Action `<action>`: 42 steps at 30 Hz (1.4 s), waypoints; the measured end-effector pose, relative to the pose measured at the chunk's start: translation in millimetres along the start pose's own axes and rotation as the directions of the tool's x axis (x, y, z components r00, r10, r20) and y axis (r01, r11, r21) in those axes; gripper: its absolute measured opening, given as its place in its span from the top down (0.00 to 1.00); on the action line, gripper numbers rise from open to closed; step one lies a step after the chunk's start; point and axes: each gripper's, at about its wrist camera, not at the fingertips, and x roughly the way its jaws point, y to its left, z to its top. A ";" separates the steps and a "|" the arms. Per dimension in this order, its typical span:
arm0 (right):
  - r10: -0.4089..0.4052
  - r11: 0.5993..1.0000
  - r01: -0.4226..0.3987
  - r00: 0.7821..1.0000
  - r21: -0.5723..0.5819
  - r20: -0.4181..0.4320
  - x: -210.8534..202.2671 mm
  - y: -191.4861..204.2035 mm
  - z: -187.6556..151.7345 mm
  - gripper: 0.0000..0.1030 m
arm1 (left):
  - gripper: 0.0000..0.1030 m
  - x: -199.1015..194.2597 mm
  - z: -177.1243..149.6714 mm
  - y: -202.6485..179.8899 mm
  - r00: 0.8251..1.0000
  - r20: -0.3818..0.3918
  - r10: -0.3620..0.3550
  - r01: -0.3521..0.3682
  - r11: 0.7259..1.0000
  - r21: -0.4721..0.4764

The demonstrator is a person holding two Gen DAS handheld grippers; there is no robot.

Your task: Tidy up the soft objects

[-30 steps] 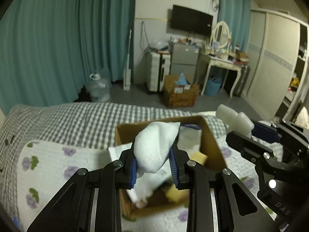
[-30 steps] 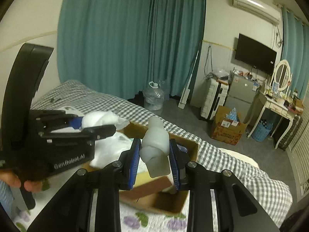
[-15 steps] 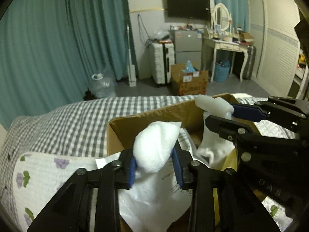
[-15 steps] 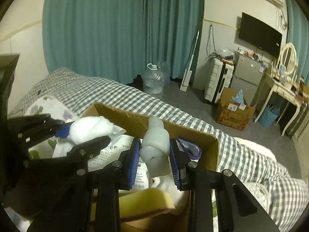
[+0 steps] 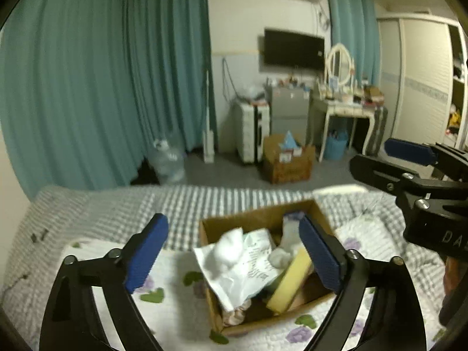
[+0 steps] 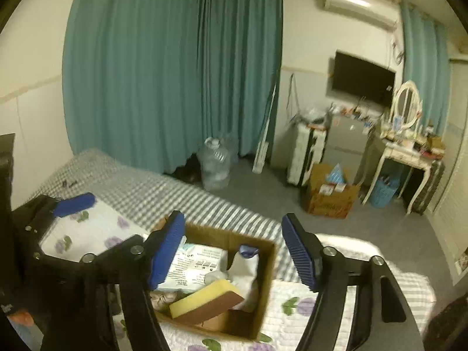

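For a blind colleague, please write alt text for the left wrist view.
The left gripper, open and holding nothing, hangs above a cardboard box on a bed. The box holds white soft things, a printed white packet and a yellow sponge. The right gripper is at the right edge.

Teal curtains [image 6: 175,73] cover the wall left of the black television [image 6: 364,80]. Under the television stand a grey cabinet [image 6: 346,146] and a white suitcase [image 6: 305,158]; right of it, a white dressing table [image 6: 405,149] with an oval mirror. An air conditioner [image 6: 359,7] hangs above. The floor [image 6: 263,193] is grey.
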 end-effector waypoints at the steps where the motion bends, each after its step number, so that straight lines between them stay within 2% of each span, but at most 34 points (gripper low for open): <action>1: -0.012 1.000 0.012 1.000 -0.005 0.019 -19.1 0.6 6.5 0.27 | 0.02 -19.1 4.7 -0.2 1.000 0.032 0.001 -0.001 1.000 0.004; 5: -0.060 0.998 0.060 0.994 -0.004 0.093 -84.4 3.0 22.2 0.16 | 0.00 -80.6 14.0 0.5 0.989 0.147 0.028 -0.033 0.999 0.034; 7: -0.083 0.997 0.083 0.989 0.004 0.120 -110.2 3.1 23.6 0.01 | 0.00 -110.6 12.5 0.8 0.980 0.200 0.026 -0.031 0.999 0.023; 10: -0.118 0.993 0.116 0.980 0.022 0.158 -145.1 5.7 13.4 0.00 | 0.00 -133.5 7.4 3.6 0.970 0.244 0.025 -0.026 1.000 -0.001; 14: -0.105 0.994 0.098 0.983 0.057 0.149 -157.1 5.9 -11.9 0.00 | 0.00 -141.3 -7.2 -0.4 0.965 0.261 0.025 -0.018 0.999 -0.030; 18: -0.081 0.995 0.072 0.988 0.070 0.129 -146.4 5.5 -45.2 0.00 | 0.00 -123.1 -35.0 -2.5 0.973 0.229 0.038 -0.024 0.998 -0.063; 21: -0.093 0.994 0.085 0.989 0.067 0.114 -121.3 6.5 -75.8 0.00 | 0.00 -97.7 -63.4 -3.1 0.983 0.181 0.037 -0.024 0.997 -0.072; 24: -0.113 0.991 0.105 0.987 0.080 0.113 -90.8 3.2 -112.9 0.00 | 0.00 -65.8 -94.1 -4.7 0.988 0.144 0.064 -0.056 0.997 -0.057; 26: -0.118 0.989 0.109 0.989 0.101 0.088 -66.8 0.3 -138.1 0.00 | 0.00 -43.2 -118.5 -5.3 0.988 0.120 0.098 -0.093 0.995 -0.044; 29: -0.113 0.988 0.112 0.994 0.105 -0.001 -28.8 -2.9 -173.7 0.00 | 0.00 -23.1 -145.0 0.0 0.992 0.079 0.097 -0.093 0.994 -0.059; 32: -0.124 0.988 0.129 0.991 0.088 -0.051 -12.3 -1.6 -187.4 0.00 | 0.00 -11.7 -154.0 2.1 0.996 0.038 0.083 -0.081 0.995 -0.060; 34: -0.113 0.989 0.118 0.992 0.091 -0.061 -10.0 -0.6 -189.7 0.00 | 0.00 -13.7 -154.3 0.2 0.995 0.040 0.092 -0.090 0.994 -0.062; 42: -0.120 0.988 0.123 0.992 0.090 -0.039 -17.5 2.1 -188.1 0.00 | 0.00 -18.5 -156.5 0.5 0.994 0.058 0.097 -0.091 0.992 -0.089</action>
